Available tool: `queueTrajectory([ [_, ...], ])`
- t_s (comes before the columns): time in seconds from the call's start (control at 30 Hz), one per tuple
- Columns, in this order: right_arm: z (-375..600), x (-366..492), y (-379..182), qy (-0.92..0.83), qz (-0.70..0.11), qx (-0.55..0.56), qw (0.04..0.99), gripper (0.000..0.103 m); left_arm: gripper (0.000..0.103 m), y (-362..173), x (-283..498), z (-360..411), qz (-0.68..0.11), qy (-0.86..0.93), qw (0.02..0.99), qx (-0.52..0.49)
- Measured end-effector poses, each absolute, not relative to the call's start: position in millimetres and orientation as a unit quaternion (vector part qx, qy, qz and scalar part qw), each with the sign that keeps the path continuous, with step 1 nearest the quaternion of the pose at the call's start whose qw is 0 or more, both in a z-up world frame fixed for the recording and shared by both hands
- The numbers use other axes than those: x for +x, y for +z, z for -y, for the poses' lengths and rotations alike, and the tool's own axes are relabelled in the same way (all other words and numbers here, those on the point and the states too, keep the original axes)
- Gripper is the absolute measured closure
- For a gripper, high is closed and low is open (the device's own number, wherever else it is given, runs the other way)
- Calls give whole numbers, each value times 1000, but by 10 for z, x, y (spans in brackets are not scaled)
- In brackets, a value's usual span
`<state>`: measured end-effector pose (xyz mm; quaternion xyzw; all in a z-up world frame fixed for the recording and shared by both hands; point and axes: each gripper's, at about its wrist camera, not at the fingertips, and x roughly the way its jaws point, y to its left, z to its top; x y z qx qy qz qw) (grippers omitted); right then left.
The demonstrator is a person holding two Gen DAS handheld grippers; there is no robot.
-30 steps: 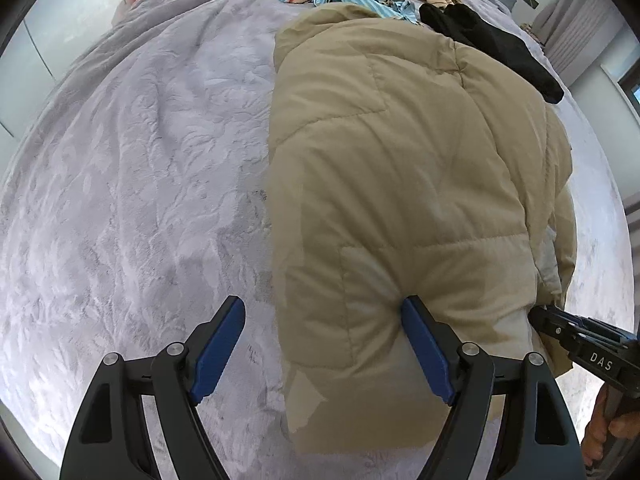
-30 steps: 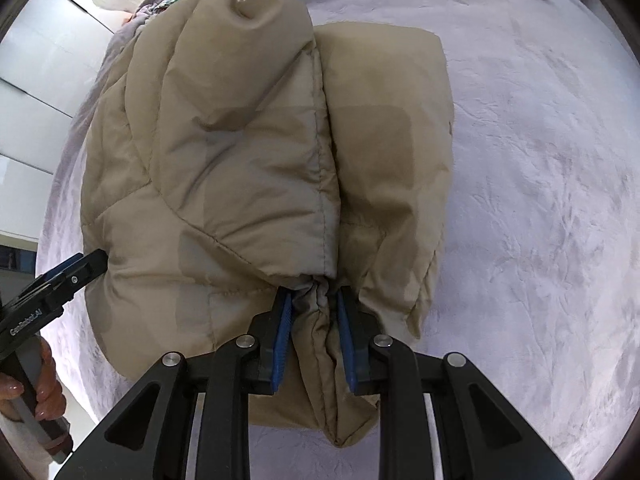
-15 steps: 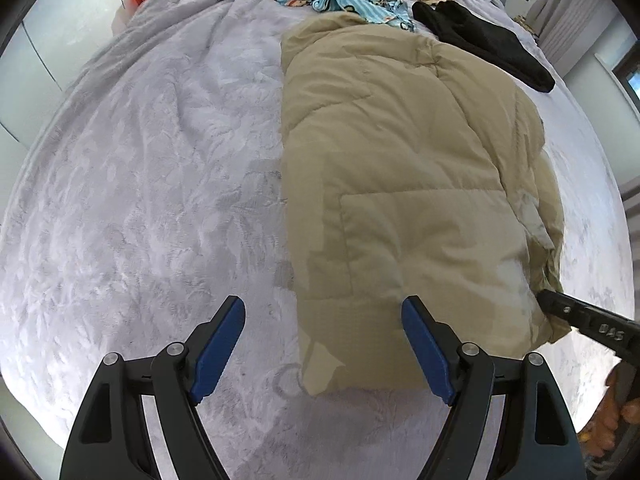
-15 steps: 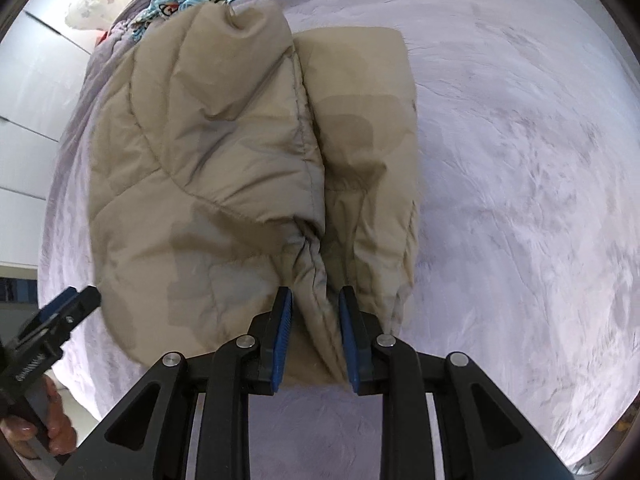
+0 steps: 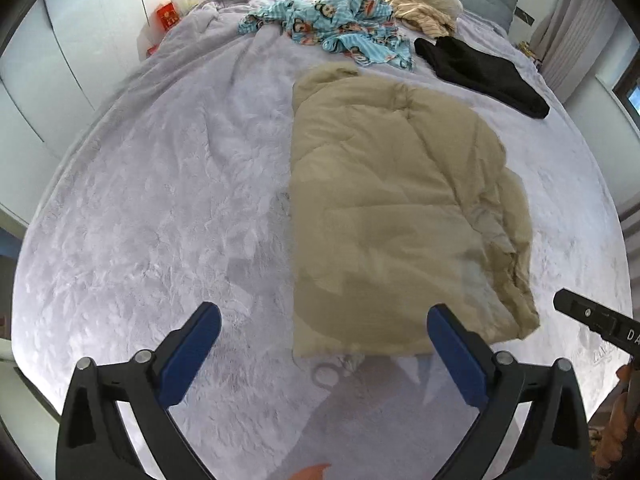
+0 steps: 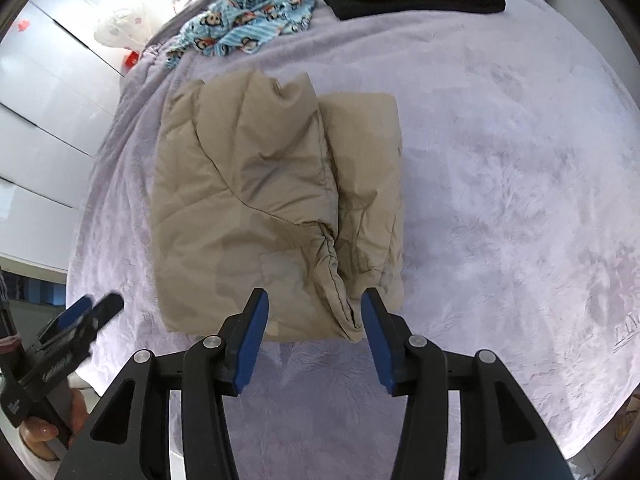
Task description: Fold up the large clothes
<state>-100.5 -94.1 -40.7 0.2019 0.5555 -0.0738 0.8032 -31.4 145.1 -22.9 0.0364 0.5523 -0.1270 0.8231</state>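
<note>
A beige puffer jacket [image 5: 392,208] lies folded flat on the lavender bedspread [image 5: 152,200]; it also shows in the right wrist view [image 6: 272,216]. My left gripper [image 5: 324,344] is open and empty, held above the jacket's near edge. My right gripper [image 6: 314,328] is open and empty, its jaws either side of the jacket's gathered cuff [image 6: 340,296] without gripping it. The left gripper shows at the lower left of the right wrist view [image 6: 80,316]. The right gripper's finger shows at the right edge of the left wrist view [image 5: 596,324].
At the far end of the bed lie a blue monkey-print garment [image 5: 340,28], a black garment [image 5: 484,72] and a cream striped bundle [image 5: 420,8]. White wardrobe doors [image 6: 44,92] stand to the left. A red box [image 5: 166,18] sits beside the bed.
My right gripper has opened and let go of the jacket's cuff. Both grippers have pulled back from the jacket, which now rests on the bed.
</note>
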Motion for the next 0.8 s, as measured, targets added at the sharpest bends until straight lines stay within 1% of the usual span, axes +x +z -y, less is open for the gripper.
queueTrajectory([
  [0.1,948,-1070,-270,-74,-543,192,814,37,0,-88,-447,-1383,-540,-118,832,49],
  [0.17,938,-1113,-179,-74,-535,182,821,33,0,10,-524,-1355,-532,-109,838,53],
  [0.2,926,-1128,-138,-75,-532,177,824,29,0,57,-553,-1349,-528,-106,841,53],
  [0.23,916,-1144,-93,-78,-529,171,827,20,0,100,-579,-1344,-523,-103,844,53],
  [0.37,886,-1222,107,-91,-509,150,842,18,0,276,-675,-1317,-502,-97,858,55],
  [0.4,879,-1244,154,-94,-503,148,846,8,0,306,-691,-1316,-498,-96,860,57],
  [0.43,878,-1257,185,-94,-499,147,849,0,0,337,-716,-1308,-495,-94,862,57],
  [0.8,859,-1368,457,-104,-469,115,870,0,0,600,-870,-1326,-469,-77,878,50],
])
